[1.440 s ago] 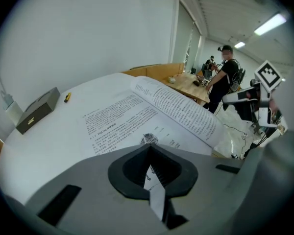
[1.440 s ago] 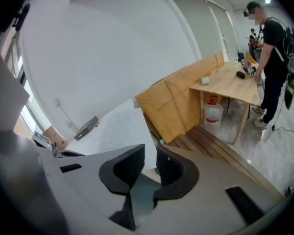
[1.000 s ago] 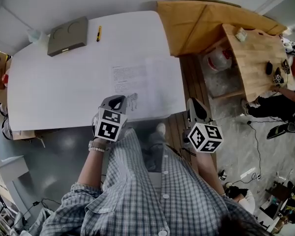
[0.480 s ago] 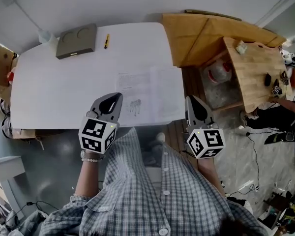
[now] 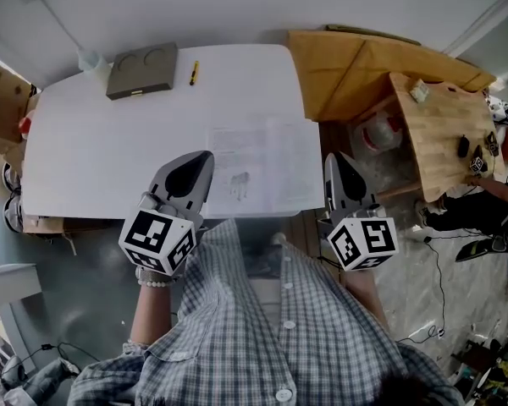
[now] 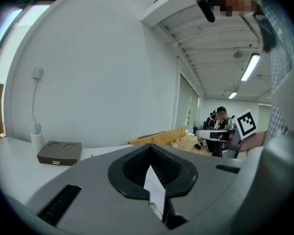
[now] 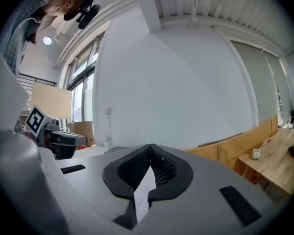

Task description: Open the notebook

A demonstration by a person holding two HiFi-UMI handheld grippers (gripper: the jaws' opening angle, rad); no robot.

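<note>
The notebook (image 5: 267, 166) lies open and flat on the white table (image 5: 110, 150), near its front right corner, with printed text and a small drawing on its pages. My left gripper (image 5: 205, 155) hangs shut in the air above the table's front edge, just left of the notebook, holding nothing. My right gripper (image 5: 332, 157) is shut too, raised past the table's right edge beside the notebook. In the left gripper view (image 6: 149, 148) and the right gripper view (image 7: 150, 148) the jaws meet, and only a sliver of page shows far below through the slit.
At the table's far side sit a grey box (image 5: 142, 70) with two round dents, a yellow pen (image 5: 194, 73) and a white bottle (image 5: 88, 59). A wooden bench (image 5: 440, 117) and a wooden panel (image 5: 356, 57) stand right of the table. A person (image 5: 483, 184) sits at far right.
Both grippers have risen from the table's front edge towards the head camera and now point more level. The notebook lies open where it was.
</note>
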